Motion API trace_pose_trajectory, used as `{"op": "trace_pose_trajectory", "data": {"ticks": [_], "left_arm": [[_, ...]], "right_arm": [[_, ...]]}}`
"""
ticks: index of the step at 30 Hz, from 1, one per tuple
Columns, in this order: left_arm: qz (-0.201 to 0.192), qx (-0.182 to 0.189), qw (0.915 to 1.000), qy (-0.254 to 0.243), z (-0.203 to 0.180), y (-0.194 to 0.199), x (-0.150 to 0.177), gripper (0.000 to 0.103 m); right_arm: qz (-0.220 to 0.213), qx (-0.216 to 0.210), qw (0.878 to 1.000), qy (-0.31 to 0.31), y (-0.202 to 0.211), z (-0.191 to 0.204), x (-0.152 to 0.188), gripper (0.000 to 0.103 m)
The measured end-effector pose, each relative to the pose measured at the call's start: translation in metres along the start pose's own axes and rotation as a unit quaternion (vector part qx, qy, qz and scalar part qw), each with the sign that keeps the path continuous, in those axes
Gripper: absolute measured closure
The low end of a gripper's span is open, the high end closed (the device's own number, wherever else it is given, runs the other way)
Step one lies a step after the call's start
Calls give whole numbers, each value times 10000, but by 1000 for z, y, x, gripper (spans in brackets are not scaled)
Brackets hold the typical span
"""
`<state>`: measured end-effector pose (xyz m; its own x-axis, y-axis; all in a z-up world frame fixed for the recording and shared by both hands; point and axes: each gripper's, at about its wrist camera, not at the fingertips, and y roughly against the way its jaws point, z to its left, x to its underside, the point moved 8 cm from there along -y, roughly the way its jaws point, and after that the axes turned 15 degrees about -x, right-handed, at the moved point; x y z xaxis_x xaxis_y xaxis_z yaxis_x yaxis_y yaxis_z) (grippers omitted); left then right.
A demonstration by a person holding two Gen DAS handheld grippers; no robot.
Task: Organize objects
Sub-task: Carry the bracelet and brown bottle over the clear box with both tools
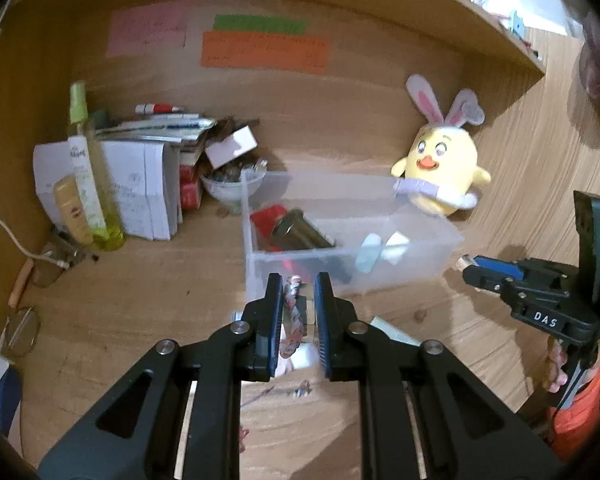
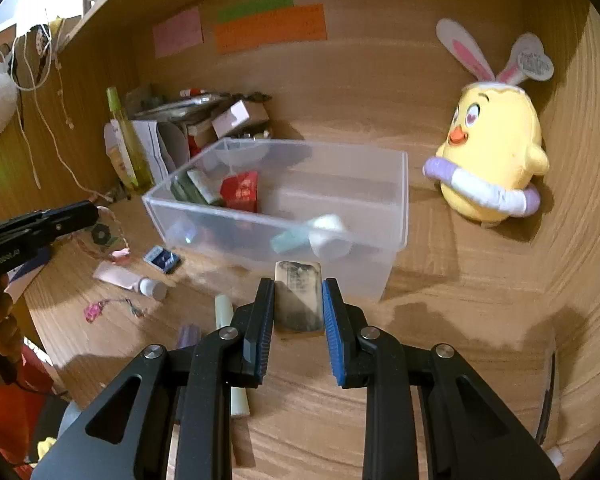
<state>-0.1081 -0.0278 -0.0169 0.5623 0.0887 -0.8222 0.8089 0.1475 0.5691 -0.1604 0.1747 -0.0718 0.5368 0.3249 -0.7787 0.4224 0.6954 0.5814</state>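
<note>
My left gripper (image 1: 298, 280) is shut on a pink-and-white braided keychain cord (image 1: 292, 312), held just in front of the near left corner of a clear plastic box (image 1: 420, 256). In the right wrist view that left gripper (image 2: 94, 210) shows at the left edge with the keychain's clear charm (image 2: 106, 234) hanging under it. My right gripper (image 2: 298, 285) is shut on a smudged beige block (image 2: 298, 300), close to the near wall of the box (image 2: 260, 218). The box holds a red packet (image 2: 240, 192), a brass cylinder (image 1: 300, 234) and a pale blue tube (image 2: 290, 240). The right gripper (image 1: 470, 268) is beside the box's right end.
A yellow chick plush (image 2: 492, 160) with bunny ears leans in the back right corner. Bottles (image 1: 86, 168), a paper stack (image 1: 140, 188) and a small bowl (image 1: 230, 188) crowd the back left. A pink tube (image 2: 128, 280), blue packet (image 2: 162, 259) and pale stick (image 2: 224, 308) lie on the desk.
</note>
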Motion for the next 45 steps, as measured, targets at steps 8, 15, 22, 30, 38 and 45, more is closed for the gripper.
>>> {"op": "trace_pose_trajectory", "data": {"ticks": [8, 15, 22, 30, 38, 45], "left_arm": [[-45, 341, 9992, 207, -4, -5, -26, 88], [-109, 447, 9986, 263, -11, -15, -49, 88], [-109, 510, 9984, 207, -22, -25, -60, 88], [-107, 273, 9995, 101, -34, -40, -61, 88], [43, 253, 9997, 61, -43, -64, -62, 88], [518, 552, 9971, -30, -66, -93, -49, 88]], "right_arm": [[-272, -21, 9996, 57, 5, 0, -26, 81], [-412, -5, 9991, 79, 2, -4, -48, 81], [-465, -30, 9989, 63, -6, -11, -66, 81], [-332, -51, 9994, 3, -24, -17, -66, 81], [-215, -24, 9998, -48, -41, -21, -66, 81], [-16, 38, 9999, -103, -58, -28, -61, 81]]}}
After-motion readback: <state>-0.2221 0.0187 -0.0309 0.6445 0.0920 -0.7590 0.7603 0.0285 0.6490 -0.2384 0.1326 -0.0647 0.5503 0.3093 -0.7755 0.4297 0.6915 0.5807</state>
